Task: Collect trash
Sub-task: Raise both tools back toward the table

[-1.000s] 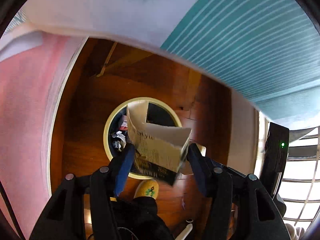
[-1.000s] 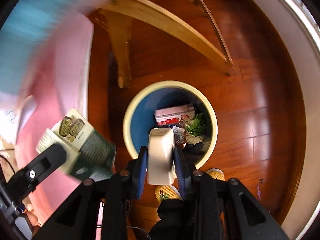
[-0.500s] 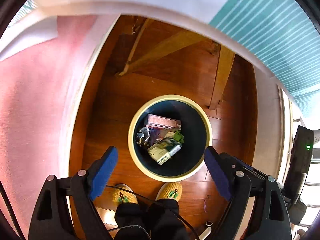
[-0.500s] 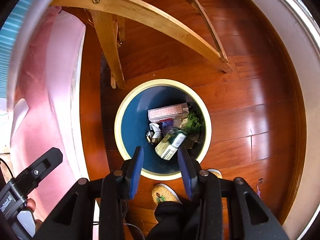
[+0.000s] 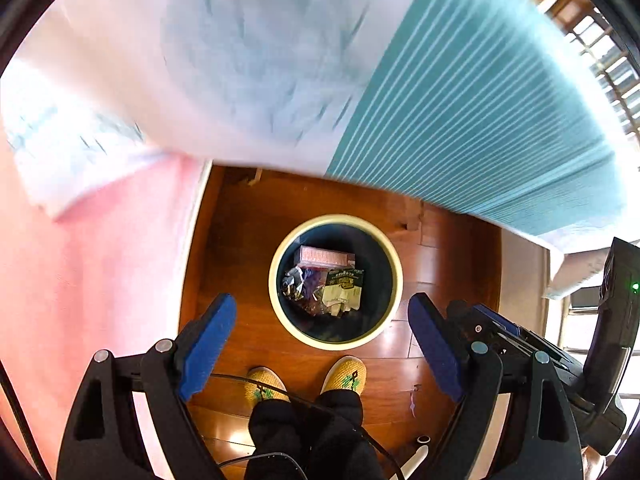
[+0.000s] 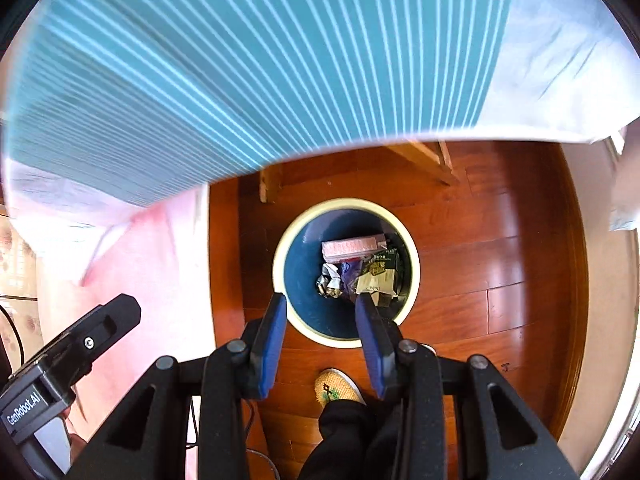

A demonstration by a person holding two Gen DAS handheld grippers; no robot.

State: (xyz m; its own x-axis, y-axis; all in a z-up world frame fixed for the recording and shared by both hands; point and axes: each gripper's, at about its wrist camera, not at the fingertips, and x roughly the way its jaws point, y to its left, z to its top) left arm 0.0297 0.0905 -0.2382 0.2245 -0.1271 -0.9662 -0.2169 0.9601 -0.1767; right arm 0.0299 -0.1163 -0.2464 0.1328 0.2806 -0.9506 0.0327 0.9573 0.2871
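Overhead, a blurred cloth (image 6: pixel 248 72) with teal stripes and a white part fills the upper half of both wrist views, and a pink cover (image 5: pixel 92 288) hangs down on the left. Below them lies the glossy wooden floor (image 6: pixel 500 264). On that floor stands a round bin (image 5: pixel 335 341) with a cream rim and a dark blue inside. The trash (image 5: pixel 324 286) lies at its bottom: a pink carton (image 6: pixel 352 247) toward the far side, a dark green and cream packet (image 5: pixel 343 289) beside it, and a crumpled silvery wrapper (image 6: pixel 329 282) near both. The left gripper (image 5: pixel 322 340) hangs above the bin with its blue pads spread wide and nothing between them. The right gripper (image 6: pixel 320 330) also points down at the bin, its pads partly apart and empty. Just near the bin's closer edge stand the person's two yellow knitted slippers (image 5: pixel 347 374) under dark trouser legs.
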